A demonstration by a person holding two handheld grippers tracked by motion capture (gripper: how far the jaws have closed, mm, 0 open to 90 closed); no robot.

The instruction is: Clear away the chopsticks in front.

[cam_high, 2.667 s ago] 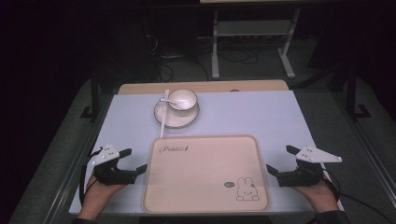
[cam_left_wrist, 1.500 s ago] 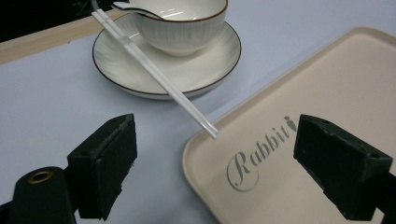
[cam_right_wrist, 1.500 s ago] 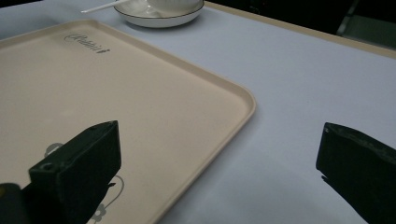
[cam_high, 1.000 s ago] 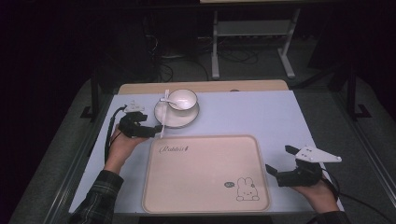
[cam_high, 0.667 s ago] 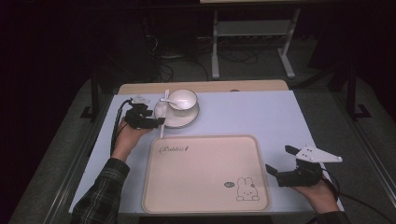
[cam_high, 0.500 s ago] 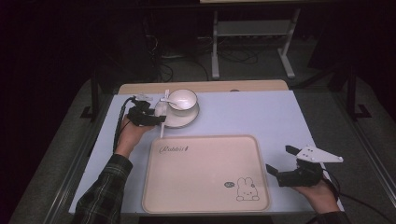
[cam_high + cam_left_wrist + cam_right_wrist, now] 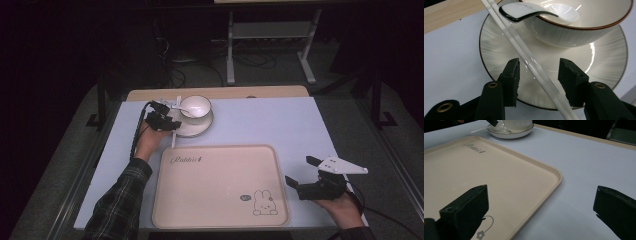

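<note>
Left gripper (image 7: 537, 75) sits open w/ the white chopsticks (image 7: 524, 53) between its jaws, not pinched, over the saucer (image 7: 499, 47) w/ bowl (image 7: 579, 27) and spoon (image 7: 524, 11) near the table's far edge, right gripper (image 7: 306, 176) wide open, holding nothing, just right of the "Rabbit" tray (image 7: 215, 195), lots of bare tabletop (image 7: 270, 122) between.

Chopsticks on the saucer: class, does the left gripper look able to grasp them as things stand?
Probably yes. The left gripper has its jaws open on either side of the chopsticks, which lie across the saucer, with nothing between them.
</note>
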